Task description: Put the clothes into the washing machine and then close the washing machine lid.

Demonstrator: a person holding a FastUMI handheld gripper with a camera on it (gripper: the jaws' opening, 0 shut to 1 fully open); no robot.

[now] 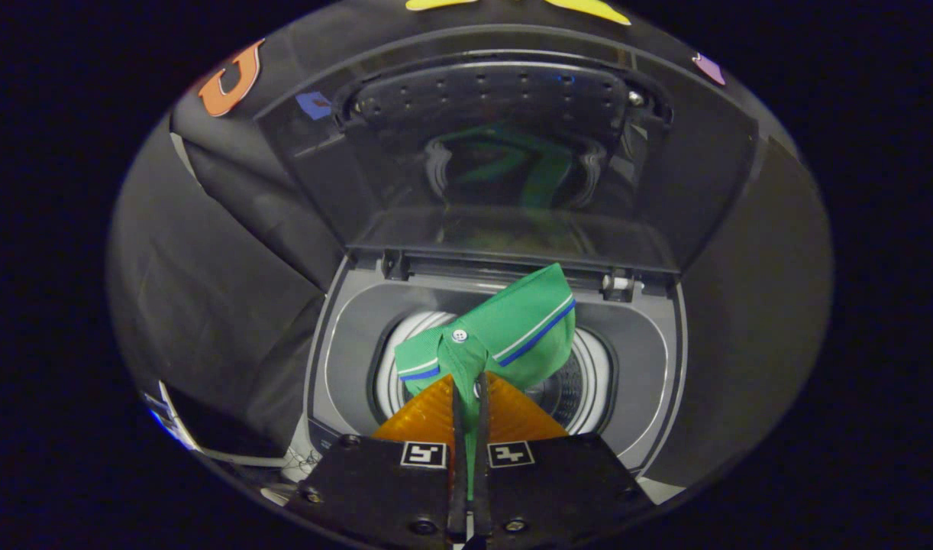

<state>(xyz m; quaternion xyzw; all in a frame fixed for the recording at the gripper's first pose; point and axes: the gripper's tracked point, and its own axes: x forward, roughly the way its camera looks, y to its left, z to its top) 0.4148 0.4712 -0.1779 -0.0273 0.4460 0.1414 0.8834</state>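
My gripper (467, 380) is shut on a green garment (512, 328), a polo shirt with white and blue stripes on its collar and a white button. The cloth is pinched between both fingers and bunches up just ahead of them. It hangs over the round drum opening (589, 382) of the top-loading washing machine (650, 336). The machine's lid (505, 153) stands upright beyond the drum, and the green cloth is mirrored in its dark glass.
Black booth cloth surrounds the machine on the left, right and behind. The grey top rim of the machine frames the drum. A white-edged object (207, 439) lies low to the left of the machine.
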